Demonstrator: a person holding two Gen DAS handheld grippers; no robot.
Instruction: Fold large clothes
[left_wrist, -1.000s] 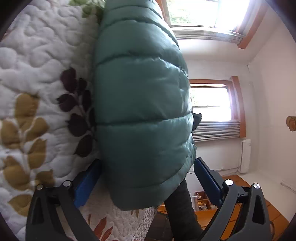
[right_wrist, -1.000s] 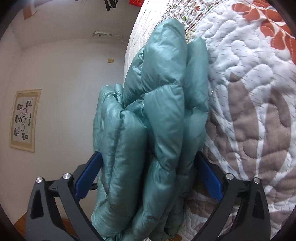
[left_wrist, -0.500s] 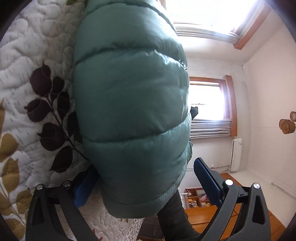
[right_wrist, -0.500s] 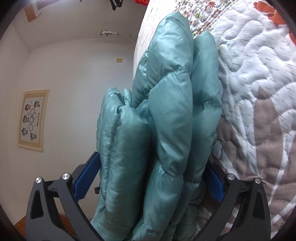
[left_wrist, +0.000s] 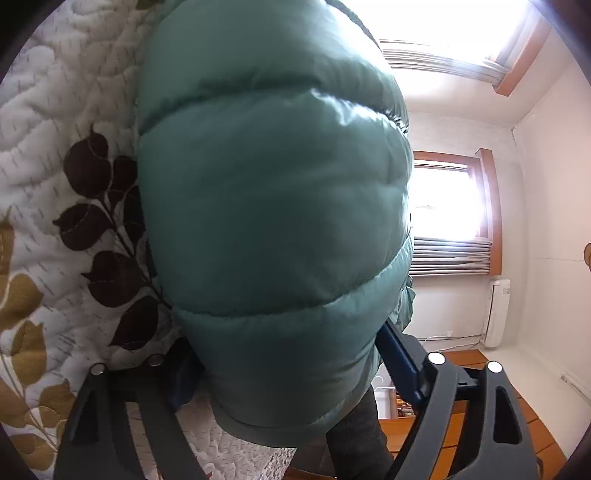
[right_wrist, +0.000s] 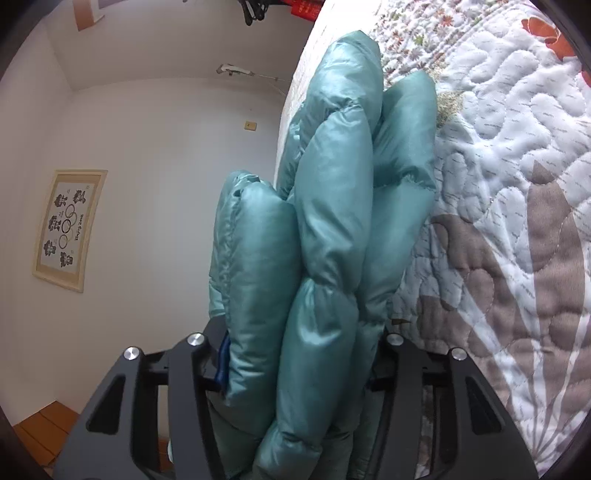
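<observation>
A teal quilted puffer jacket (left_wrist: 273, 206) lies folded in thick layers on a floral quilted bedspread (left_wrist: 66, 110). My left gripper (left_wrist: 288, 362) is shut on one end of the bundle; its blue fingers (left_wrist: 397, 354) press into the padding, and the left finger is mostly hidden under the cloth. In the right wrist view the jacket (right_wrist: 332, 206) shows as several stacked puffy folds against the bedspread (right_wrist: 517, 184). My right gripper (right_wrist: 303, 350) is shut on that end, with only a sliver of blue pad (right_wrist: 223, 350) showing.
Beyond the bed's edge are a bright window (left_wrist: 443, 199), a white wall heater (left_wrist: 496, 314) and wooden floor (left_wrist: 461, 424). A person's dark trouser leg (left_wrist: 354, 435) stands below the jacket. A framed picture (right_wrist: 66, 229) hangs on the white wall.
Both grippers have pushed further onto the jacket and their fingers have drawn together, squeezing the padded folds. The jacket fills more of each view.
</observation>
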